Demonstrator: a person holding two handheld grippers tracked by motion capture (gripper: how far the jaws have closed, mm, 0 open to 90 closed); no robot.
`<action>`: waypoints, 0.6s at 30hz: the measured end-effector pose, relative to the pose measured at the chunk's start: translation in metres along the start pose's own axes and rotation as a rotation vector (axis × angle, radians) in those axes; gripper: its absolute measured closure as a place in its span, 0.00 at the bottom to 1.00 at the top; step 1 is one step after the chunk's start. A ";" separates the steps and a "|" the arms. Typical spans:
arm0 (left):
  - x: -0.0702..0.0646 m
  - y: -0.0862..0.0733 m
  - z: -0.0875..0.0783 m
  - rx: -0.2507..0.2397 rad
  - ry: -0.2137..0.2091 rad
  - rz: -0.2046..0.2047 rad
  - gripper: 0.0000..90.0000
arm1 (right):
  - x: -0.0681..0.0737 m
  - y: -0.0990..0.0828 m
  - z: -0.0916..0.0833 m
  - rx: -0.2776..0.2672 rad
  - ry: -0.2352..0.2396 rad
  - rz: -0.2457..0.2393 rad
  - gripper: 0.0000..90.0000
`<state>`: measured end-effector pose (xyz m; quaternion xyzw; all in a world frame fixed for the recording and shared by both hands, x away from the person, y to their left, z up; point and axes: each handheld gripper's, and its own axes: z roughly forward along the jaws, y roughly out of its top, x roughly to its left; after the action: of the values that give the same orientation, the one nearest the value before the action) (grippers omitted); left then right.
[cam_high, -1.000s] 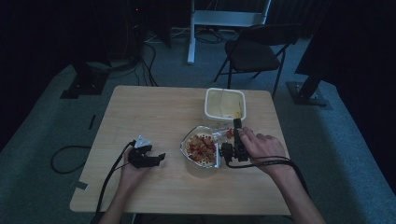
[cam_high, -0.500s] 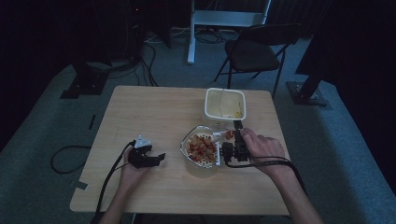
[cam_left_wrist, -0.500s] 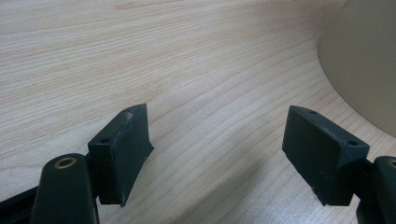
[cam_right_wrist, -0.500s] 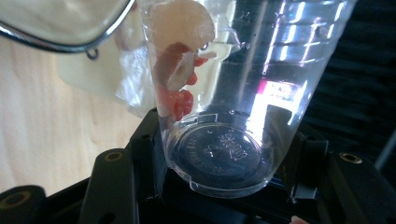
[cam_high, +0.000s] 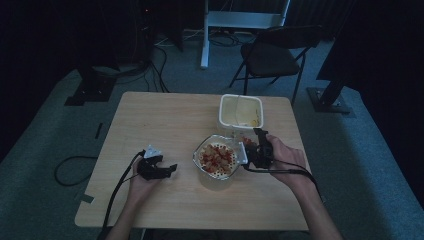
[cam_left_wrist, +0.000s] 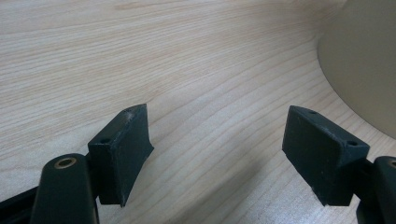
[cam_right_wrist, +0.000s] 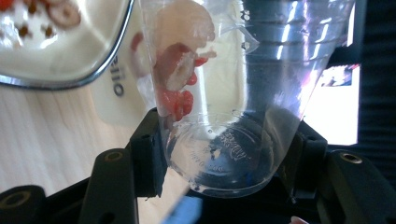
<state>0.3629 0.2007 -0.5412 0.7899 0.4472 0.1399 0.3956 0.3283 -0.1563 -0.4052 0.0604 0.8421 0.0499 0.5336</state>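
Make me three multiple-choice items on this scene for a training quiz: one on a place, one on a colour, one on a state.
1. Where does the white tub stand?
A. On the table's far side, beyond the bowl
B. On the folding chair
C. By the left gripper

2. What colour are most of the pieces in the glass bowl?
A. Blue
B. Red
C. Green

3. How is the right gripper set?
A. Open over bare wood
B. Shut on a spoon
C. Shut on the clear plastic cup

Answers:
1. A: in the high view the tub sits on the table behind the bowl, toward the chair.
2. B: red pieces lie on the pale filling.
3. C: in the right gripper view both jaws press the cup's base, tipped toward the bowl, while the left gripper is open over wood.
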 end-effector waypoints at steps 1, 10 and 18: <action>0.000 0.000 0.000 0.000 0.000 0.000 0.27 | -0.002 -0.002 0.001 -0.012 0.016 0.045 0.48; 0.000 0.000 0.000 0.002 -0.003 0.004 0.27 | -0.016 -0.014 0.013 -0.069 0.114 0.301 0.48; -0.001 0.000 0.000 0.005 0.001 0.007 0.27 | -0.024 -0.020 0.021 -0.090 0.157 0.426 0.48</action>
<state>0.3623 0.1998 -0.5412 0.7923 0.4449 0.1404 0.3932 0.3560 -0.1795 -0.3958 0.2089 0.8462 0.2037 0.4458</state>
